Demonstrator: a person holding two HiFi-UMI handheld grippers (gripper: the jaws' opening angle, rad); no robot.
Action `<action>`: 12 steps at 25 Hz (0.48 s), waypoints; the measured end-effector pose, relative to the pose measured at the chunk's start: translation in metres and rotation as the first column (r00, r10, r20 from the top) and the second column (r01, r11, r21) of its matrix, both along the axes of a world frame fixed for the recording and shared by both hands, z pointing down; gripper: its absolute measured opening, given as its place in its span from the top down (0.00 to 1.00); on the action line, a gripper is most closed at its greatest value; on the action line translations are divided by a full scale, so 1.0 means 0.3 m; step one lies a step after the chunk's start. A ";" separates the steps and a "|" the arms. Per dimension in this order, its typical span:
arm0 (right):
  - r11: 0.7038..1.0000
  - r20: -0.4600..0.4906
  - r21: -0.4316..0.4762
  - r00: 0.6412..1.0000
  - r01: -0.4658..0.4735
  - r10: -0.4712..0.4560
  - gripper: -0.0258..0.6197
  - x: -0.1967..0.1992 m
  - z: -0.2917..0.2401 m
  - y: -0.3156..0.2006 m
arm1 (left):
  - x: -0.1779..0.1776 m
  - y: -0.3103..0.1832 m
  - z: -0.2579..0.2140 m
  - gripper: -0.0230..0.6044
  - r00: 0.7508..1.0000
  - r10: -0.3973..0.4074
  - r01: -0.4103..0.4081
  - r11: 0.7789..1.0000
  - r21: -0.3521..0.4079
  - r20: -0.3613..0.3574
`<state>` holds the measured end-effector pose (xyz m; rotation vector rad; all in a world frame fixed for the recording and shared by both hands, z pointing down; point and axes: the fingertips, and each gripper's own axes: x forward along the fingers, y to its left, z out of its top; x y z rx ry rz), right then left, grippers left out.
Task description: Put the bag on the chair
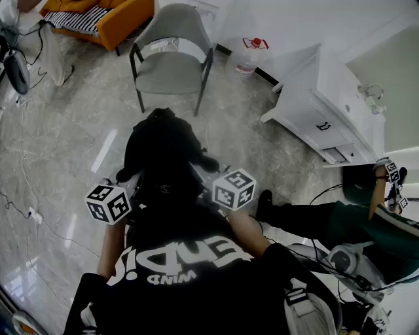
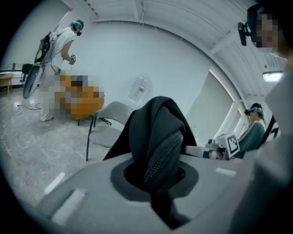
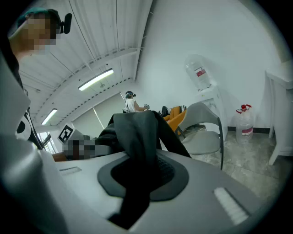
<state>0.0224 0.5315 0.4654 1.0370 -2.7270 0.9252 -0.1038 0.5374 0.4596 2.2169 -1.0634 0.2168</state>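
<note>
A black bag [image 1: 163, 154] hangs over the marble floor in the head view, held up from both sides. My left gripper [image 1: 129, 178] is shut on its left part, where a zipper edge [image 2: 161, 157] runs between the jaws. My right gripper [image 1: 211, 167] is shut on a fold of the bag's fabric [image 3: 135, 137]. The grey chair [image 1: 171, 62] stands just beyond the bag with its seat bare. It also shows behind the bag in the left gripper view [image 2: 107, 123] and in the right gripper view [image 3: 206, 132].
An orange sofa [image 1: 98, 16] stands at the back left. A water bottle [image 1: 249, 55] stands right of the chair. A white cabinet [image 1: 327, 108] is at right, with a seated person [image 1: 353, 222] near it. Cables [image 1: 26, 190] trail over the floor at left.
</note>
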 end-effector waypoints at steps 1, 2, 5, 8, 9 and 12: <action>1.000 -0.006 0.000 1.000 -0.005 0.005 0.88 -0.008 0.000 0.000 | -0.007 0.000 -0.001 0.91 1.000 0.006 -0.006 1.000 0.001 -0.002; 1.000 -0.012 0.000 1.000 -0.009 0.009 0.88 -0.017 0.001 -0.002 | -0.015 0.000 -0.002 0.91 1.000 0.011 -0.011 1.000 0.001 -0.003; 1.000 -0.019 0.000 1.000 -0.017 0.017 0.88 -0.052 0.005 -0.006 | -0.048 0.000 0.001 0.91 1.000 0.022 -0.022 1.000 0.001 -0.003; 1.000 -0.016 0.001 1.000 -0.020 0.020 0.88 -0.075 0.009 -0.013 | -0.072 -0.007 0.003 0.91 1.000 0.029 -0.029 1.000 0.006 -0.009; 1.000 -0.016 0.001 1.000 -0.024 0.024 0.88 -0.079 0.009 -0.018 | -0.076 -0.011 0.003 0.91 0.999 0.033 -0.033 0.999 0.007 -0.012; 0.999 -0.015 0.004 0.999 -0.052 0.052 0.88 -0.085 0.006 -0.025 | -0.084 -0.019 0.003 0.91 0.998 0.055 -0.055 0.998 0.012 -0.022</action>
